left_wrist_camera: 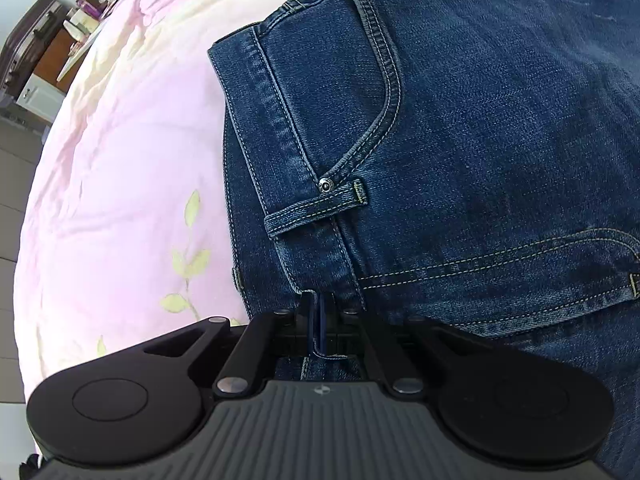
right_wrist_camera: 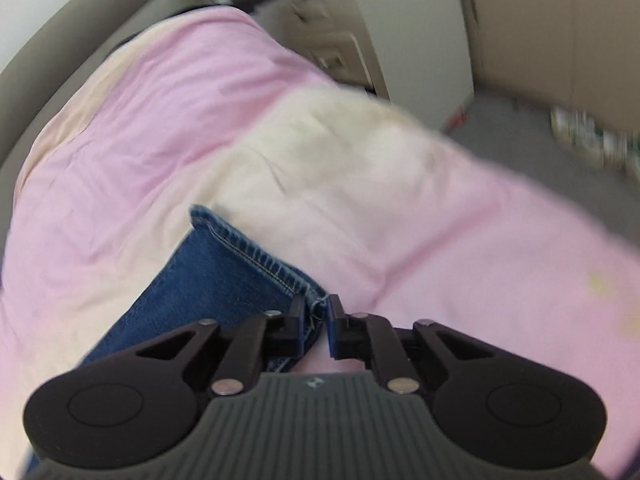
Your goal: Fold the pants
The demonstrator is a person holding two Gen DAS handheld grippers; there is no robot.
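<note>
My left fingers [left_wrist_camera: 320,312] pinch the dark blue denim pants' [left_wrist_camera: 460,120] waistband; my right fingers [right_wrist_camera: 316,316] pinch the hem [right_wrist_camera: 256,256] on the pink bed [right_wrist_camera: 140,128].

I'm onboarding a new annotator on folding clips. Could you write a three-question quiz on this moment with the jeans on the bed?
1. True or false: the left gripper is shut on denim at the waist end of the jeans.
2. Which part of the jeans lies at the right gripper? A) a back pocket B) the leg hem C) the zipper
3. Fill in: the jeans lie on a bedcover that is cream and ____.

Key
1. True: the pads are pinched on a fold of denim below the belt loop and rivet.
2. B: the stitched hem corner sits between the nearly closed jaws.
3. Pink.
</note>
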